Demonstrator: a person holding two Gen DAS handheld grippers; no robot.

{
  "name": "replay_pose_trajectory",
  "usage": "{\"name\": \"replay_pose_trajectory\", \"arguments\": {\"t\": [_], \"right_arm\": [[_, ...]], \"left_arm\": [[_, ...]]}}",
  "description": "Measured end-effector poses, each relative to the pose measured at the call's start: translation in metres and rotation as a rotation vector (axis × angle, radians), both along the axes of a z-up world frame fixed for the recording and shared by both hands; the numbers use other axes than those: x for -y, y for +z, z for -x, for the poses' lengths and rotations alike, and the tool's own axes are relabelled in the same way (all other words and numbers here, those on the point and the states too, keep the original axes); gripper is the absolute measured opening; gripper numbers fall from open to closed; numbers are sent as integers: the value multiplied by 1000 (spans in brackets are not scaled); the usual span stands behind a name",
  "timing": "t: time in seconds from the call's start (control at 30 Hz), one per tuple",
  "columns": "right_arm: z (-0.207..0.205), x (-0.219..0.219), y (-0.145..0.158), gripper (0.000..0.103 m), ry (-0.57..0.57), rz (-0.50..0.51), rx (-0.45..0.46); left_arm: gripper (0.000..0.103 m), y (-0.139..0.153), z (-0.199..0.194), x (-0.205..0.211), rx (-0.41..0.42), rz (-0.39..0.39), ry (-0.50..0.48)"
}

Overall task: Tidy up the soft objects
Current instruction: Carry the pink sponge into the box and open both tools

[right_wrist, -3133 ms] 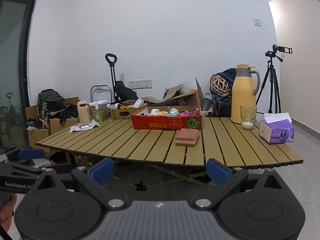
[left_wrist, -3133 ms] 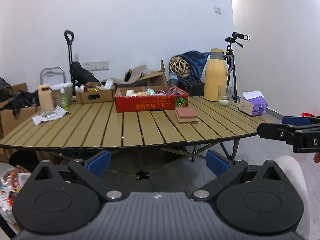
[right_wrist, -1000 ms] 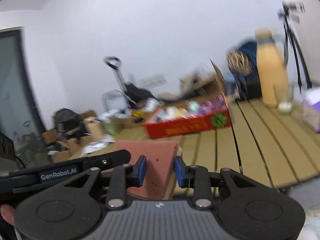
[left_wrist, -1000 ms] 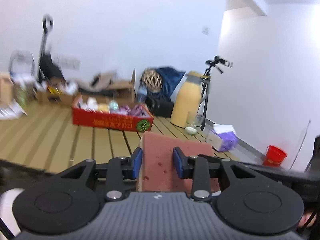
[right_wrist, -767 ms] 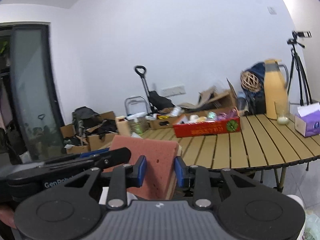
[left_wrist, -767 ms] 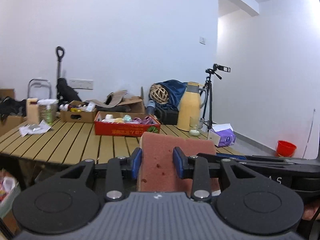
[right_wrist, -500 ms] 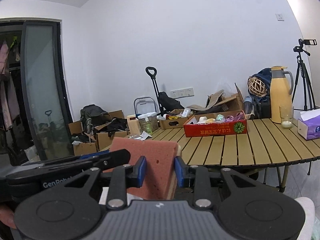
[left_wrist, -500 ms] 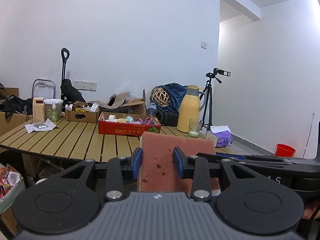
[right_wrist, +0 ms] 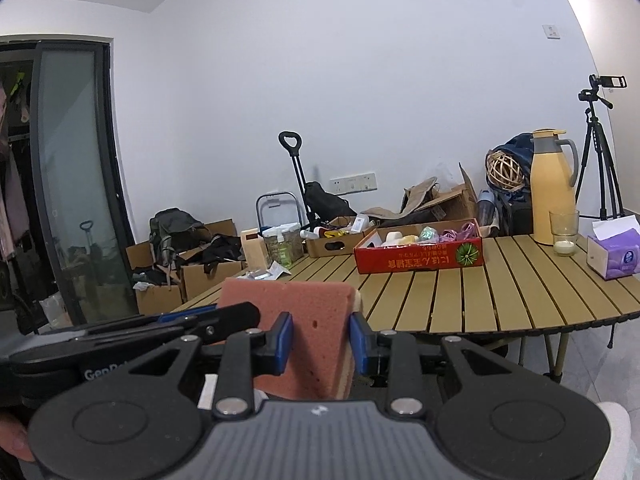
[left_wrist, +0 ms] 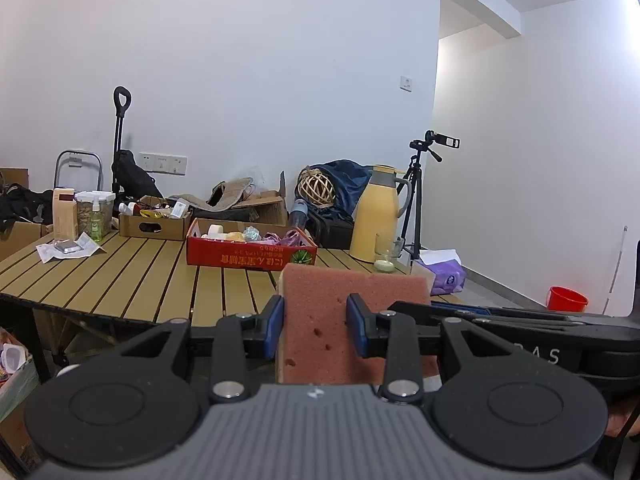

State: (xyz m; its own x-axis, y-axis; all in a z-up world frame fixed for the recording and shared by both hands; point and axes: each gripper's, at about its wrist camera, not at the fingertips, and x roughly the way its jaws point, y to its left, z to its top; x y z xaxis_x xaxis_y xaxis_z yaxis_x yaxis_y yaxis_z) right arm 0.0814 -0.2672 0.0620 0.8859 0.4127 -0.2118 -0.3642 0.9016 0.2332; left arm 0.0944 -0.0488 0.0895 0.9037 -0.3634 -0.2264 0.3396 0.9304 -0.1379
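A pink sponge (left_wrist: 316,320) with a pale yellow backing is held up in the air in front of the slatted wooden table (left_wrist: 140,276). My left gripper (left_wrist: 315,328) is shut on it, blue pads pressing both faces. My right gripper (right_wrist: 320,338) is shut on the same sponge (right_wrist: 296,312) from the other side. Each wrist view shows the other gripper's black body beside the sponge. A red cardboard box (left_wrist: 252,258) with several small soft items stands on the table, well beyond the sponge.
A yellow thermos (left_wrist: 376,216), a glass (left_wrist: 384,258) and a purple tissue pack (left_wrist: 444,276) stand at the table's right end. A brown cardboard box (left_wrist: 154,226) and bottles sit at the back left. A tripod (left_wrist: 416,200) and red bucket (left_wrist: 566,298) stand on the floor.
The sponge lay on the table three seconds ago with both grippers open; now both are shut on it. Over the last second they drew back from the table, then steadied.
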Motion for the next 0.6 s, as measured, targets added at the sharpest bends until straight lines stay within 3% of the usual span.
{"name": "replay_pose_trajectory", "arguments": {"t": [0.27,0.6], "right_arm": [[-65,1,8,30,-2,4,-1],[-221,-2,4,30,18,-12,-49]], "left_arm": [[34,5,-73,1,-2,17,4],[34,-9,-234,-2,-33,80,40]]}}
